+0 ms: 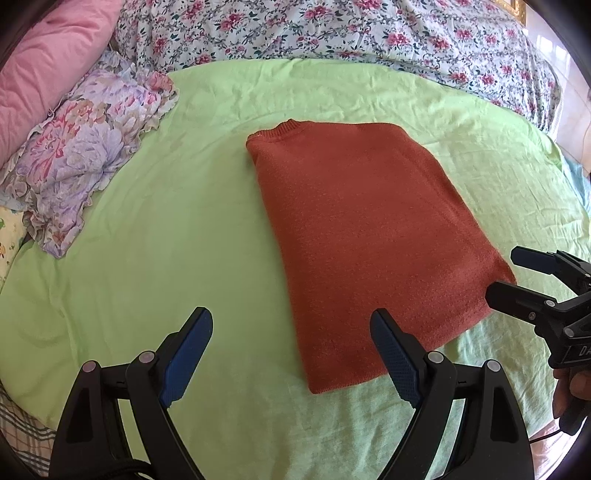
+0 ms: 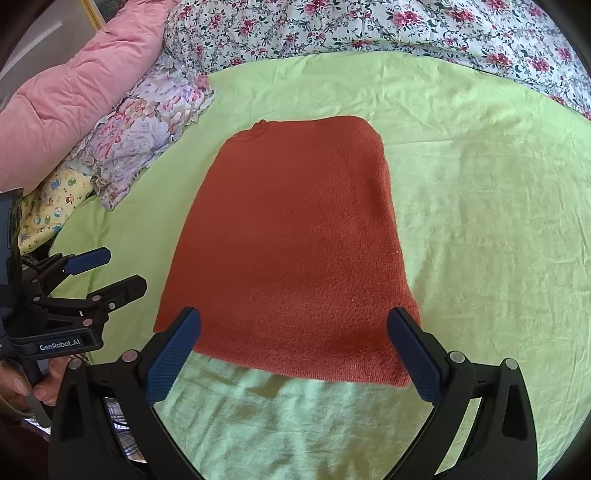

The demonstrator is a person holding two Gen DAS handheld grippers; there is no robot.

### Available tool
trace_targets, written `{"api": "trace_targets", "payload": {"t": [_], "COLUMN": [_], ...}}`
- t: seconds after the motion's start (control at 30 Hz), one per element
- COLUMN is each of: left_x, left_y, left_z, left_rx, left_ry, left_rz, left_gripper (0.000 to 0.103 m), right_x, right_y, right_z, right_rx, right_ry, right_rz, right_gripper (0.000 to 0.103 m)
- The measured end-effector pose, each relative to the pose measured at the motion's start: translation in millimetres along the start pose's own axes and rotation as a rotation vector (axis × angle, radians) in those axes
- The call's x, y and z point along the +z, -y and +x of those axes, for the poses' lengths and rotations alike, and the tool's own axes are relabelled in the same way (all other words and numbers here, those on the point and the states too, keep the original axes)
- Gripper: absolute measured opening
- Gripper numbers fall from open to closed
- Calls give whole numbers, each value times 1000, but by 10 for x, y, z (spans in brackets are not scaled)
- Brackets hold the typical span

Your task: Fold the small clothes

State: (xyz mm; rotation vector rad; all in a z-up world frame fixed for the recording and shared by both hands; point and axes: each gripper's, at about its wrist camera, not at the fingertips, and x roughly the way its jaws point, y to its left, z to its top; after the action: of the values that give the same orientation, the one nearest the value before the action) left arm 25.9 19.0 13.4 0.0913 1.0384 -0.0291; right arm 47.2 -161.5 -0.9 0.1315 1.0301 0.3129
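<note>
Rust-orange knit made up the sweater (image 1: 354, 236), which lay folded into a long rectangle on a light green sheet (image 1: 166, 229), its ribbed collar at the far end and its hem nearest both tools. Seen from the left wrist, the left gripper (image 1: 291, 354) had its two blue-padded fingers (image 1: 188, 354) spread wide and holding nothing; the near left corner of the sweater lay between and ahead of the fingertips, and the right fingertip stood in front of the knit, though contact could not be judged. To the right of those fingers the right gripper (image 1: 517, 273) reached in beside the near right corner of the sweater, its fingers parted and empty, with part of a hand (image 1: 570, 387) below it. Seen from the right wrist, the right gripper (image 2: 295, 332) was likewise spread wide, and the hem of the sweater (image 2: 291, 236) spanned the whole gap between its fingertips, extending straight ahead. Left of those fingers the left gripper (image 2: 110, 271) hovered over the green sheet (image 2: 480, 221) just beside the sweater's left edge, fingers apart, gripped from below by a hand (image 2: 22, 384). Beyond the fingertips and to the left lay a frilled floral pillow (image 1: 85, 155) and a pink quilt (image 1: 44, 59); a flower-printed bedcover (image 1: 332, 33) crossed the far background.
</note>
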Motion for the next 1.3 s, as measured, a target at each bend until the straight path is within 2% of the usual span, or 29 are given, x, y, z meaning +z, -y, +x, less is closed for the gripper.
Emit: {"api": "trace_targets", "payload": {"t": [1.3], "left_x": [-2], "left_y": [12], "left_z": [-60], "left_rx": [-18], "left_ry": [8], "left_rz": [18], "left_gripper": [88], "right_x": [3], "right_y": [-137], "right_z": [-22], "right_rx": [26], "right_ry": [21], "right_rz": [-9], "right_gripper": [101]}}
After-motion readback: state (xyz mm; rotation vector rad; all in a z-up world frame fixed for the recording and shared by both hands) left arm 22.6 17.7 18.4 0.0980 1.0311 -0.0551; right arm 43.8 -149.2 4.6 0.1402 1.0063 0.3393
